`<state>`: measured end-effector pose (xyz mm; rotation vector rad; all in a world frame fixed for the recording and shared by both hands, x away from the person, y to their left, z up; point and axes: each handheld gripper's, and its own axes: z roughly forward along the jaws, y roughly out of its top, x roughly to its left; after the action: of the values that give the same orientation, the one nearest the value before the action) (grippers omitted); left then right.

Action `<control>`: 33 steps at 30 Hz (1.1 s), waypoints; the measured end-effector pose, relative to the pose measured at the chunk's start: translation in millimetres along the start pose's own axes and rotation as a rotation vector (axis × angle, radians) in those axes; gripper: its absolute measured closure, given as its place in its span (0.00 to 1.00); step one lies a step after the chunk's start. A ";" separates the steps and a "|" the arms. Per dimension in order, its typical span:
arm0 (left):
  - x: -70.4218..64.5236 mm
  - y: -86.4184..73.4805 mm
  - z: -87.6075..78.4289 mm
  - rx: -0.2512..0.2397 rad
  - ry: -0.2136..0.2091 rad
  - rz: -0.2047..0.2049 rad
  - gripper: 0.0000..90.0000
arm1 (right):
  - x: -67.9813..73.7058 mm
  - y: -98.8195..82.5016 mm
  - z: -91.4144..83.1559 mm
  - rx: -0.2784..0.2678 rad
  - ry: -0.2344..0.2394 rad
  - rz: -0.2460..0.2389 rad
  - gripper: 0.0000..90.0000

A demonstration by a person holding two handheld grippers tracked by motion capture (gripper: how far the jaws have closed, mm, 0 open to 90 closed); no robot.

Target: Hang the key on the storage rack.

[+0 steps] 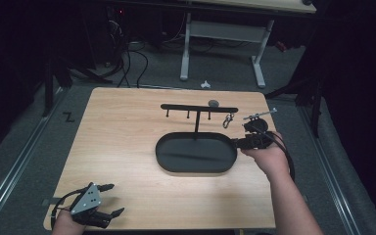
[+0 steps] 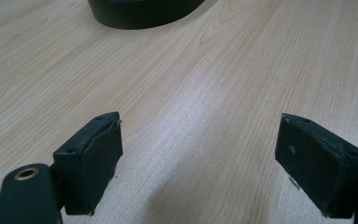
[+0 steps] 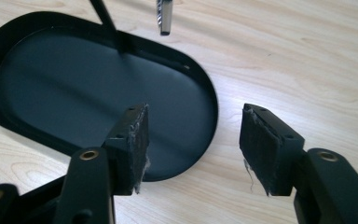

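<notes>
Black was the oval tray (image 1: 196, 152), sitting on the pale wooden table (image 1: 127, 147) a little right of centre, with a thin black post rising from its back edge to a crossbar with small pegs (image 1: 198, 108). From the right end of that bar hung a small metal key ring (image 1: 228, 120), and you could see its lower tip dangling above the tray's rim in your right gripper view (image 3: 164, 16).

Your right gripper (image 1: 247, 143) was at the tray's right end, just beside the rim and below the hanging ring. Its fingers (image 3: 135, 140) stood well apart with nothing between them; one sat over the tray's dark floor, the other over bare wood just outside the rim (image 3: 200, 84). They held nothing and touched nothing that I could make out.

Your left gripper (image 1: 108, 199) was down at the near left corner of the table, well apart from the tray, the grey three-cornered plate on top of it. Its fingers (image 2: 95, 158) were spread wide too, empty, with plain wood grain between them and the tray's edge (image 2: 144, 14) far off at the top of that view.

Beyond the table, a white desk frame (image 1: 223, 46) stood on the grey floor.
</notes>
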<state>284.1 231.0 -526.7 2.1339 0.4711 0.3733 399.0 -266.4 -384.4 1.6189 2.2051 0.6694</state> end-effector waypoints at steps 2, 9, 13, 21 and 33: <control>0.0 0.0 0.4 0.001 0.000 0.001 0.17 | 2.8 -7.5 2.5 -0.023 0.005 -0.009 0.44; 0.3 -0.2 0.5 0.001 -0.001 0.000 0.17 | 14.5 -41.7 12.3 -0.106 -0.017 -0.014 0.37; 0.0 -0.3 0.9 0.004 -0.001 0.002 0.17 | 21.5 -63.4 18.2 -0.154 -0.023 -0.007 0.35; 0.6 0.0 1.6 0.003 -0.003 0.001 0.17 | 37.6 -108.0 28.1 -0.253 -0.055 -0.001 0.32; -1.1 1.5 3.5 0.009 -0.003 0.007 0.17 | 60.8 -173.9 55.1 -0.297 -0.036 -0.019 0.29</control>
<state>284.9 227.2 -527.5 2.1446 0.4643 0.3729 269.8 -241.5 -524.6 1.4457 1.9819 0.9058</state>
